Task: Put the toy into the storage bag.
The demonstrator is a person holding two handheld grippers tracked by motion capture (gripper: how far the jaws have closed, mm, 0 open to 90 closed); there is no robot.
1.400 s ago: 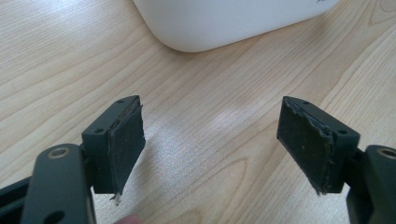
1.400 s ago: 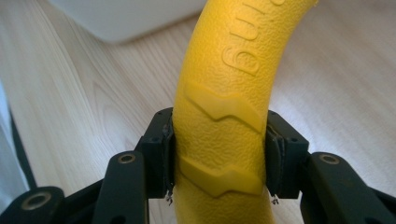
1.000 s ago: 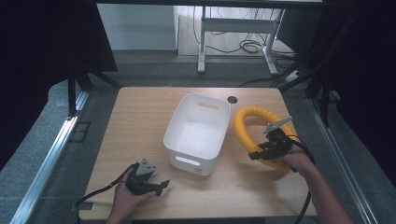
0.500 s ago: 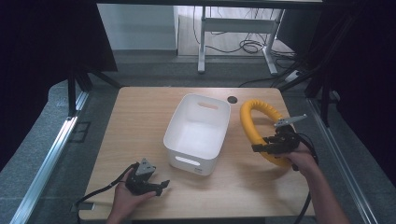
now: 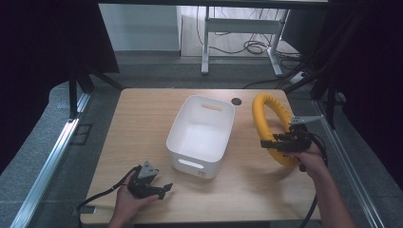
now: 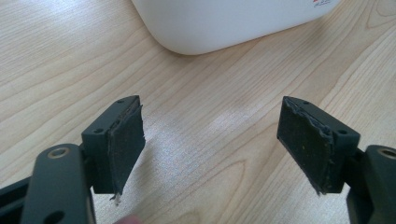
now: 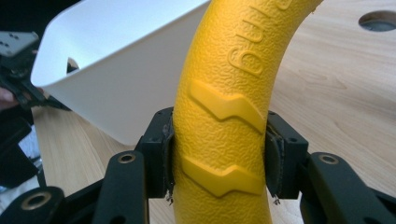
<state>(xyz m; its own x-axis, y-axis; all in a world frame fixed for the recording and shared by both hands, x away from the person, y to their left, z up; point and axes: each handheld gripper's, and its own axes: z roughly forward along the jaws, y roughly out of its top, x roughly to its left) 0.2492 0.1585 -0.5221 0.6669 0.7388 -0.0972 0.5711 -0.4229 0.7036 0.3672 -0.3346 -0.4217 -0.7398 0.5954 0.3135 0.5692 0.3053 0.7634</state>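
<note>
Right of the white bin (image 5: 202, 130), the right gripper (image 5: 272, 142) clamps the yellow ring (image 5: 266, 118) across its textured tube, tilted up off the table (image 5: 142, 123); it looks light, firm and grippy.

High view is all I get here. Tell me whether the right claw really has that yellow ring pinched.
Observer: Yes. In the right gripper view both pads press the sides of the yellow ring.
Operator: Report the ring's surface at the grip.
Observer: Pebbled, with raised zigzag ridges and embossed lettering above them.
Operator: Now check the left claw.
Observer: Open in the left gripper view, with nothing between its pads, just bare table.
Operator: Say what lies ahead of it.
Observer: A rounded corner of the white bin, apart from the pads.
</note>
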